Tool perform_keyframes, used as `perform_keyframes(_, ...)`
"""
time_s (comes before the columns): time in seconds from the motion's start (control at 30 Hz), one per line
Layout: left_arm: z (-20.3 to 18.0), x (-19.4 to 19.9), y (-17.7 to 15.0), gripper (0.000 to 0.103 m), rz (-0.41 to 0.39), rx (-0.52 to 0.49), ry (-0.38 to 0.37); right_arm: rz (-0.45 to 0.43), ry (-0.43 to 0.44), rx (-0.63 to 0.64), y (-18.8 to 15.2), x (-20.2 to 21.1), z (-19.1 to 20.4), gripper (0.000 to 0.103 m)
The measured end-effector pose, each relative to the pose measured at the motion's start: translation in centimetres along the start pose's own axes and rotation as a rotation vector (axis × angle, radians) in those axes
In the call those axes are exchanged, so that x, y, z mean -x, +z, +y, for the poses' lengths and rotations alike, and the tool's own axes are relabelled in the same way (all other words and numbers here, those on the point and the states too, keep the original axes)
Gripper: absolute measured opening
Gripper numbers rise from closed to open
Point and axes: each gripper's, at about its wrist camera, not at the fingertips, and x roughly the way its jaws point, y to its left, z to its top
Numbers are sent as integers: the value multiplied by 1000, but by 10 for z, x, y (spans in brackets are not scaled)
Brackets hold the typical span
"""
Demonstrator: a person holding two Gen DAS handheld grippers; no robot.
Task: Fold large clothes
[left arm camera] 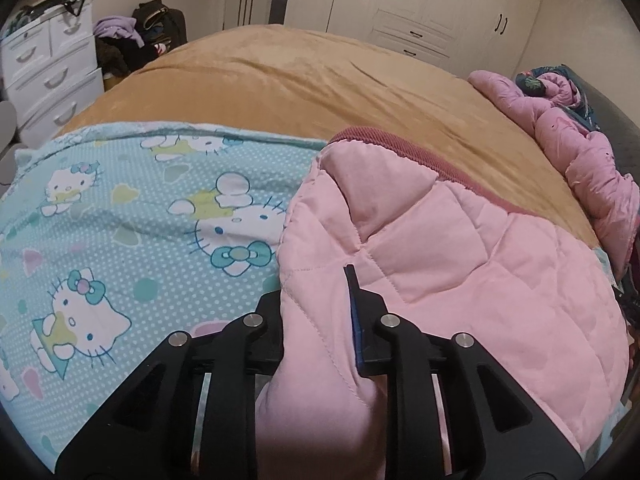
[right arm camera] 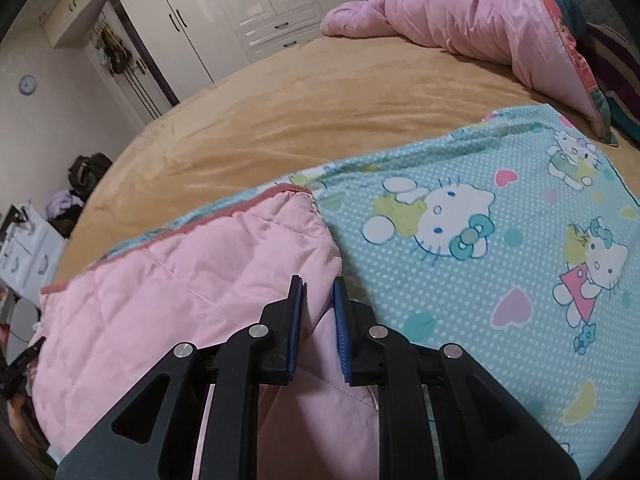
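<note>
A large quilt lies on the bed, its blue cartoon-cat side [left arm camera: 140, 208] facing up and its pink quilted side [left arm camera: 440, 240] folded over on top. My left gripper [left arm camera: 316, 284] is shut on a thick bunch of the pink layer, which fills the gap and drapes over the left finger. Only its right finger [left arm camera: 354, 300] shows. In the right wrist view the pink fold [right arm camera: 180, 280] lies left of the blue side [right arm camera: 460, 260]. My right gripper [right arm camera: 319, 282] is shut on the pink edge, blue pads on both sides of the cloth.
A tan bed cover [left arm camera: 300, 80] stretches beyond the quilt. A crumpled pink padded garment [right arm camera: 460, 12] lies at the far right of the bed. White drawers [left arm camera: 48, 72] and a pile of clothes and bags [left arm camera: 140, 36] stand left of the bed, wardrobes [left arm camera: 420, 12] behind.
</note>
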Motion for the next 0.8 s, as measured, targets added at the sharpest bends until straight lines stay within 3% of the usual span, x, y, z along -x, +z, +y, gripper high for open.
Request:
perform_keyframes(0.17,-1,5,-6,24,9,6,22,33,-54,34,-2,1,4,28)
perform_keyframes(0.2,-3,12,-7,42,-1,-7,37,31,-67,46,-1,5,6,39)
perform_keyframes(0.23,-5,18,-7,69,-12,-20,51,18,-80,66,-1,13,10,54)
perform_keyframes(0.27,-8,26,-9,75,-27,-38,57,1,-80,83,-2,20,14,61)
perform_keyframes(0.4,-18,54,-17,83,-60,-79,73,-109,-32,174,-18,71,44,84)
perform_keyframes(0.5,-31,76,-25,94,-87,-98,46,-109,56,260,-40,95,71,84)
perform_keyframes(0.57,-46,90,-35,94,-96,-127,13,-89,84,346,-60,105,93,86)
perform_keyframes(0.8,-107,89,-84,94,11,-274,-100,35,57,517,-114,91,140,88)
